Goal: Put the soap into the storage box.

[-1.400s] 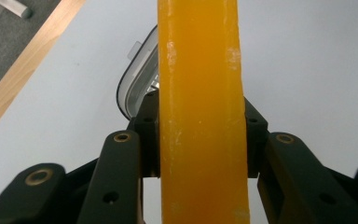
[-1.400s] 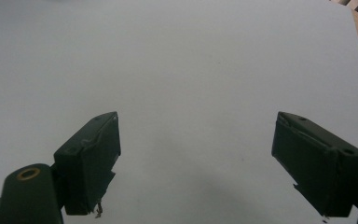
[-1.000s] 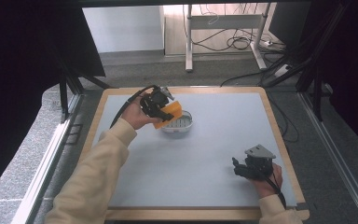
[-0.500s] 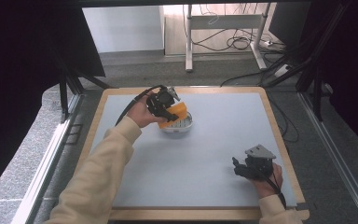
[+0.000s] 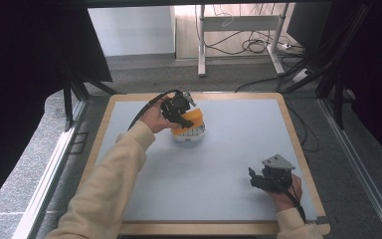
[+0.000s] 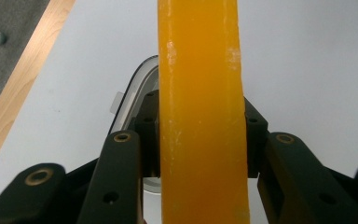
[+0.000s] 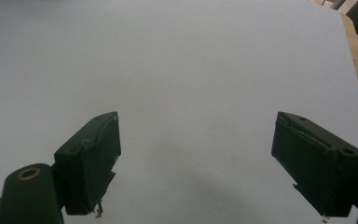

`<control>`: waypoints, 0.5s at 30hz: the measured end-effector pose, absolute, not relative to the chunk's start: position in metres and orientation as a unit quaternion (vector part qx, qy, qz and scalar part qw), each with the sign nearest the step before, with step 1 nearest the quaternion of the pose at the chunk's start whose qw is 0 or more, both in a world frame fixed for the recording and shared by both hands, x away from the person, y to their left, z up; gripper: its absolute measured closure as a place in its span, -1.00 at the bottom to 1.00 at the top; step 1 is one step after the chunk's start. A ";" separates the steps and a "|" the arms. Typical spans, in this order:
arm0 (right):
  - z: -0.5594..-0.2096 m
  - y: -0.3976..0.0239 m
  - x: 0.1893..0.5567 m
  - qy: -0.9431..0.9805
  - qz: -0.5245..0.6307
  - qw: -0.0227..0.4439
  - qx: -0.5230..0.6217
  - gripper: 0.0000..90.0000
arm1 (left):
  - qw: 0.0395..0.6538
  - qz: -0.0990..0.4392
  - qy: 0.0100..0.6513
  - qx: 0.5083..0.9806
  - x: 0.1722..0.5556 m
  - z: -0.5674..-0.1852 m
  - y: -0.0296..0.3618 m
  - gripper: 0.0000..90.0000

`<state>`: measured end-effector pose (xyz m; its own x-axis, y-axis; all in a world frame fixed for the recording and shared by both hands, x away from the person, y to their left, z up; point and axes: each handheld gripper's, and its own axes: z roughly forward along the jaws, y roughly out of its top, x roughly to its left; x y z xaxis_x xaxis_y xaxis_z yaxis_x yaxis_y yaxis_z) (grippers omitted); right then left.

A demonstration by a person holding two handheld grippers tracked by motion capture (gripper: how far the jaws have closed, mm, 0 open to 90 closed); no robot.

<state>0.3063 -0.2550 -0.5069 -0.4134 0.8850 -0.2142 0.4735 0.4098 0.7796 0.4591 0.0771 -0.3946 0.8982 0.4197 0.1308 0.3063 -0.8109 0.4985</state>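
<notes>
A pale grey bench (image 5: 229,179) with a wooden edge is seen from the high view, with a person's two forearms coming in from the bottom. The left hand-held gripper (image 5: 181,113) is held over the far left part of the bench, and an orange slab (image 5: 189,121) is clamped between its jaws. In the left gripper view the orange slab (image 6: 200,116) is seen edge-on, standing upright between the two black jaws, which are pressed against its sides. Just beneath the slab a small white bowl (image 5: 189,135) is set on the bench; in the high view the slab is seen over the bowl's opening, though whether it touches the bowl cannot be told. In the left gripper view part of the white bowl (image 6: 130,93) is seen behind and below the slab, to its left. A black cable (image 5: 146,107) is seen trailing from the left hand-held gripper toward the bench's left edge.

The right hand-held gripper (image 5: 254,178) is held low at the near right of the bench, well apart from the bowl, with a grey three-cornered plate (image 5: 277,162) on top. In the right gripper view its jaws are spread wide apart, with nothing between them but bare bench surface (image 7: 191,93).

A cream sleeve (image 5: 109,184) is worn on the left arm.
</notes>
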 end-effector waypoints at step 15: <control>-0.507 -0.256 0.306 0.776 0.320 0.321 0.439 -0.65 | 0.231 0.104 0.173 0.952 0.483 -0.409 0.079 0.37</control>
